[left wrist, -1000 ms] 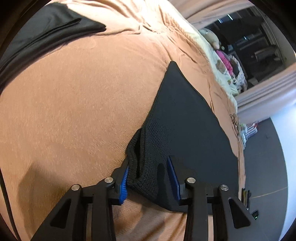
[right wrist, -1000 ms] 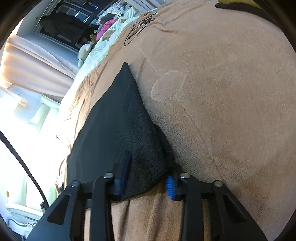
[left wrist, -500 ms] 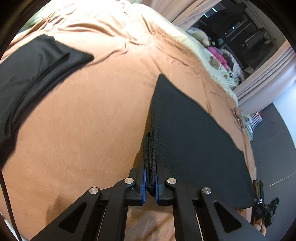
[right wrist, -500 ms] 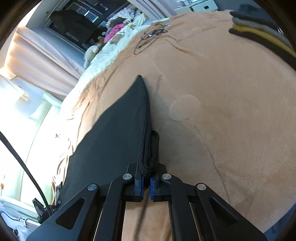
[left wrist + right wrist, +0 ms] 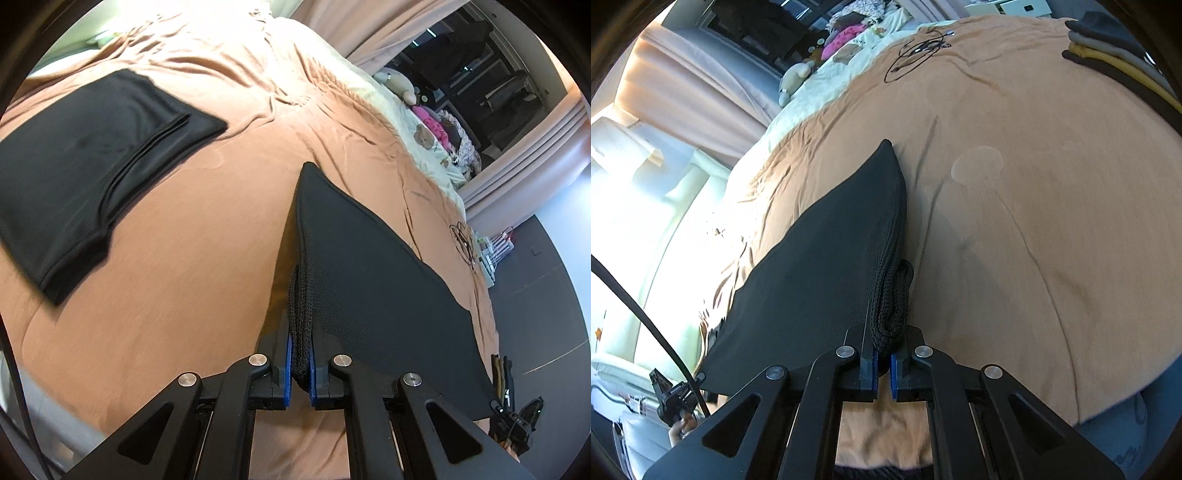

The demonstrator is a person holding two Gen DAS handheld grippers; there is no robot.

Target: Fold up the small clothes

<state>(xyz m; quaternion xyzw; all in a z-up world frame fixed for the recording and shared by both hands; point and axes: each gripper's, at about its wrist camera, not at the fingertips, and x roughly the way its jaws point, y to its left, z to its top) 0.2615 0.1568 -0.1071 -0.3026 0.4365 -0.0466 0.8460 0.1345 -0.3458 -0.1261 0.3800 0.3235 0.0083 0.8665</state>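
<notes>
folded pile, far left: a flat black folded garment (image 5: 92, 162) lies on the tan-orange bedspread (image 5: 166, 295), well apart from the work; set aside there, likely as finished pieces kept out of the way
left tool (image 5: 300, 363): pinched tight on a bunched corner of the black mesh-knit garment (image 5: 369, 280); blue pads clamp the thick hem roll, probably because a doubled edge gives a firmer bite than a single layer
task garment: raised at its near edge between the two tools, far corner resting on the bedspread; held taut like a sheet, presumably so the near edge can be carried over the far one in a clean fold
right tool (image 5: 882, 363): narrow, gripping the opposite near corner at the rolled hem (image 5: 892, 302); matching grip keeps the edge straight
stacked clothes, far right: grey, yellow and dark folded items (image 5: 1115, 55) at the bed's edge
loose black cable (image 5: 916, 51): lying on the bedspread beyond the garment, clear of it
risk: judged, uneven lift would skew the fold
</notes>
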